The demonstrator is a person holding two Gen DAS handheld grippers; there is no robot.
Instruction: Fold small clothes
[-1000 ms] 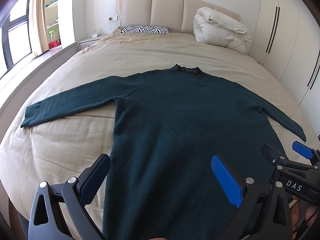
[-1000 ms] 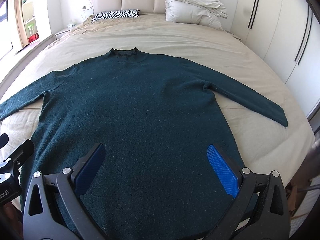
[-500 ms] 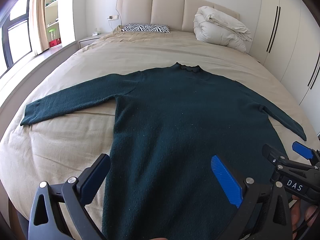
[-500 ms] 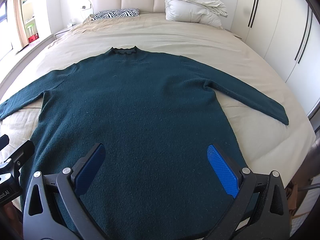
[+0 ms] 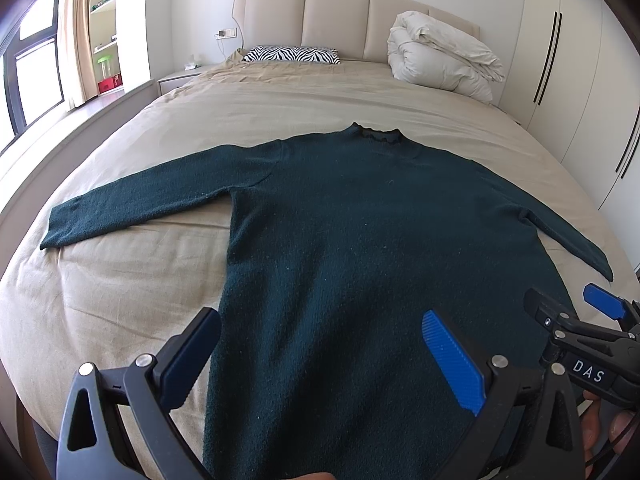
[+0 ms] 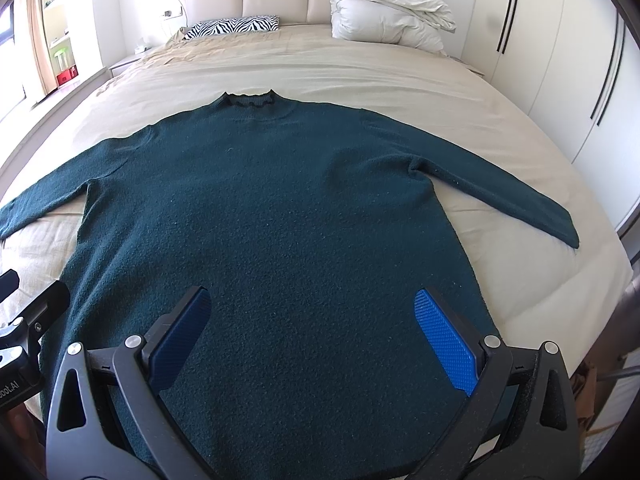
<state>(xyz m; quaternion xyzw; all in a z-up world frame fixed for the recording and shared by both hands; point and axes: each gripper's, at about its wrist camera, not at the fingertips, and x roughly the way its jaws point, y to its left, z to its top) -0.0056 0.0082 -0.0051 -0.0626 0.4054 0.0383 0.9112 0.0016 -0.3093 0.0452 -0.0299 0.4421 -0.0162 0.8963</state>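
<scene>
1. Across the beige bed lies the dark green sweater, flat, sleeves spread wide, collar far: laid out, I judge, ready for folding.
2. Left gripper and right gripper hover over its hem, jaws released, empty.
3. Fuzzy, thick knit; ruffled neckline.

Two low foot-end views toward the headboard, sharing the sweater.

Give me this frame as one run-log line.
stage: pre-fold | sweater: flat on bed, sleeves spread | left gripper: open, empty | right gripper: open, empty
</scene>
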